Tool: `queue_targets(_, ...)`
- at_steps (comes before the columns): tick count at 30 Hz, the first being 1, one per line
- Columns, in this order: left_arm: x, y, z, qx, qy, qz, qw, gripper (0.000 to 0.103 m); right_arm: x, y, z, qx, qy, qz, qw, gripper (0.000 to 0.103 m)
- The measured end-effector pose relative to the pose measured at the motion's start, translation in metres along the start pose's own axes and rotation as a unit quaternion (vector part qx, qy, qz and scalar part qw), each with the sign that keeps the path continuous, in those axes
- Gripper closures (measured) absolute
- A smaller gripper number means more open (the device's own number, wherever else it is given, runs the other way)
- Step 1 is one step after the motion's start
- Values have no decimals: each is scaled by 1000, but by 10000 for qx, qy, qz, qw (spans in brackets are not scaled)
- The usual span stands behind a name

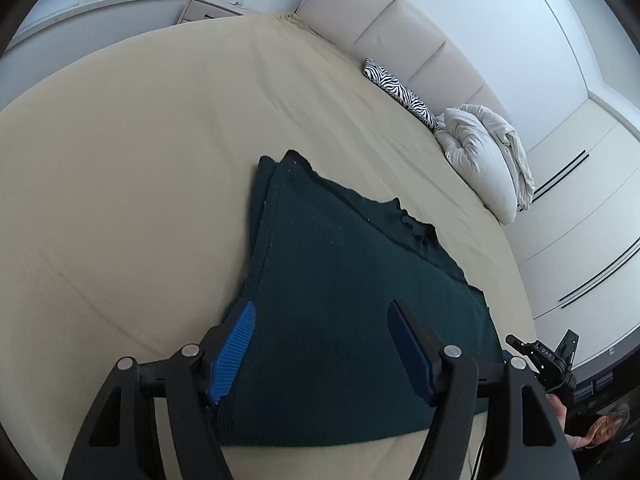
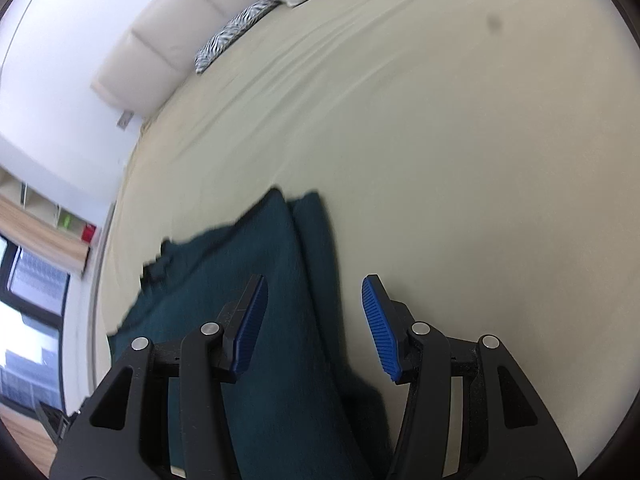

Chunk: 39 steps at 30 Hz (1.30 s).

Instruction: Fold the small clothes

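A dark teal knitted garment [image 1: 340, 300] lies folded flat on the beige bed sheet [image 1: 140, 160]. It also shows in the right wrist view [image 2: 248, 272]. My left gripper [image 1: 322, 320] is open and empty, hovering over the garment's near end, with its blue pads [image 1: 234, 354] apart above the cloth. My right gripper [image 2: 314, 312] is open and empty over the garment's right edge, its right pad [image 2: 380, 328] above the bare sheet [image 2: 460, 160]. The right gripper also shows at the lower right of the left wrist view [image 1: 544, 360].
A zebra-print pillow [image 1: 400, 90] and a bundled white duvet [image 1: 484, 156] lie against the padded headboard [image 1: 400, 28]. A nightstand [image 1: 208, 10] stands past the bed's far corner. White wardrobe doors [image 1: 580, 200] line the right side. A window [image 2: 28, 300] is at the left.
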<state>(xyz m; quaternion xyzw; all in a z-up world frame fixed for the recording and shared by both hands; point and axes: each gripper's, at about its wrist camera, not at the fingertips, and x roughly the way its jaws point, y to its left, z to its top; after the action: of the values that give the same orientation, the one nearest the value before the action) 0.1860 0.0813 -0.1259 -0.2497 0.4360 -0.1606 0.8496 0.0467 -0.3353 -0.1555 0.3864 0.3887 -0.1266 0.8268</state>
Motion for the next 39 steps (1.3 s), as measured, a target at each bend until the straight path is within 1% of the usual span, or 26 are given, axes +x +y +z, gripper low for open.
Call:
queue_targets(3,-8,-1,-16,204,-22,126,9997,32,-12,6,-23,-372,-34,-136,9992,54)
queue_targets(5,-8,-1,-19,295,-37,211,9993,32,-17,10,-38,-604,-22,-239,9979,54)
queue_targets(9,-11,9,-21,258,-101,366,9989,33,-29,11,-59,-848,-28,-397,9956,56)
queue_targets(11,-11,13,-23,294,-117,425,9986,36,-35,10,-68,-905,-35,-416,9950,56)
queue_targets(13,-7,15,-26,357,-35,503,9981,43,-36,9,-78,-997,10,-447,9940,57)
queue_targets(14,-4,16,-28,376,16,526,9979,45,-36,8,-81,-1032,40,-506,9934,61)
queue_targets(16,-1,19,-32,409,47,603,9973,53,-38,5,-85,-1043,43,-610,9927,69)
queue_targets(18,0,21,-33,448,20,659,9968,57,-43,2,-87,-968,-20,-604,9935,71)
queue_targets(20,2,24,-33,444,37,713,9965,61,-46,2,-89,-1023,-71,-638,9927,80)
queue_targets(21,2,26,-33,432,44,728,9964,64,-46,2,-90,-1058,-55,-654,9922,83)
queue_targets(23,1,27,-33,412,48,734,9964,67,-46,0,-92,-1094,0,-683,9917,90)
queue_targets(25,0,27,-34,440,50,798,9958,71,-47,-3,-93,-1056,6,-676,9921,94)
queue_targets(27,-1,26,-35,487,57,865,9950,75,-47,-6,-93,-990,5,-645,9930,95)
queue_targets(29,-1,24,-37,566,64,907,9942,81,-48,-6,-94,-1011,-15,-666,9926,97)
queue_targets(30,-1,22,-38,625,84,942,9936,86,-48,-5,-94,-1053,-14,-701,9920,97)
queue_targets(31,0,21,-39,675,100,966,9930,88,-48,-4,-94,-1088,-10,-735,9913,97)
queue_targets(39,-2,16,-43,923,125,1126,9893,93,-53,-8,-94,-984,-21,-716,9926,98)
